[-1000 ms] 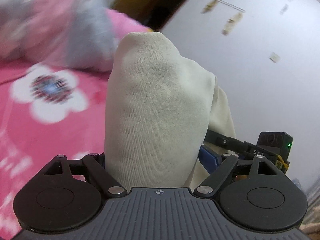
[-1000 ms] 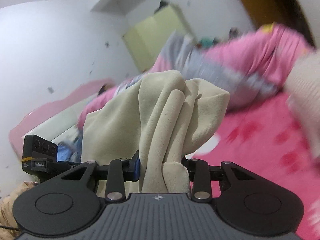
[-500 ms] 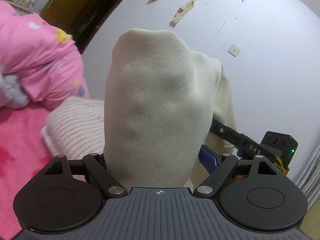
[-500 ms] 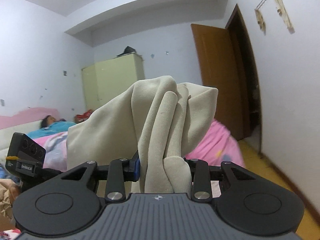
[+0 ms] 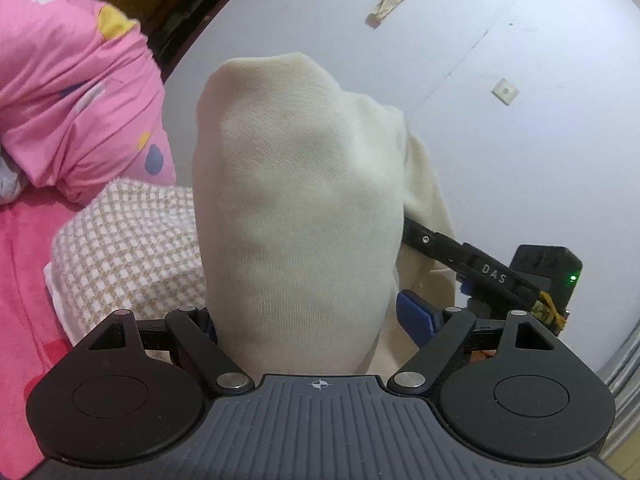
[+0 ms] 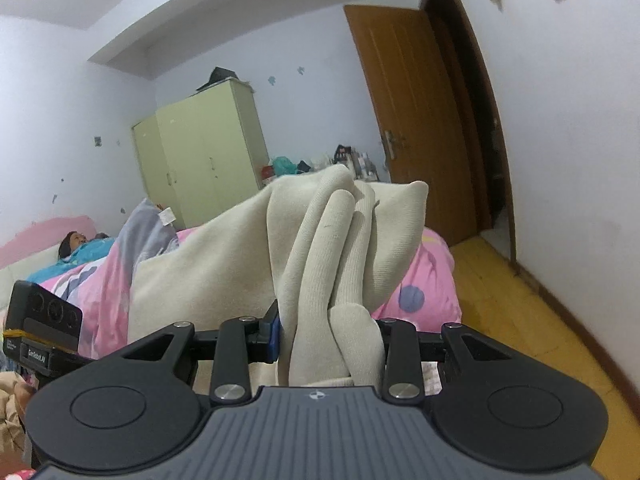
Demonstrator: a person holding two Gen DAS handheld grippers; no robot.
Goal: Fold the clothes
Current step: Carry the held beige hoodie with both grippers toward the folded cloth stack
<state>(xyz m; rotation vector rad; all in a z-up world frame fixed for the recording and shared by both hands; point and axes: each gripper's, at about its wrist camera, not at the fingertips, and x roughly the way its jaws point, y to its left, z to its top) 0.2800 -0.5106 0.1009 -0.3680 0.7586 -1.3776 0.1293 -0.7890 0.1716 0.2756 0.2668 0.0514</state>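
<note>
While both grippers hang level above the bed (image 5: pixel 24 264), a cream knit garment (image 5: pixel 296 216) stretches between them, lifted clear of the pink bedding. Fingers of the left gripper (image 5: pixel 308 320) stand wide, and a thick fold of the cloth fills the gap and drapes forward over them; it looks held, though the pads are hidden. Narrower jaws on the right gripper (image 6: pixel 328 332) pinch a bunched handful of the same garment (image 6: pixel 340 248), which rises in soft ridges. My guess is that the fabric is light, limp and stretchy, so it will sag and slide rather than keep a crease. Better holds would be flat corners or the shoulder seams, not wads. A checked folded cloth (image 5: pixel 128 248) lies just beside on the bed.
</note>
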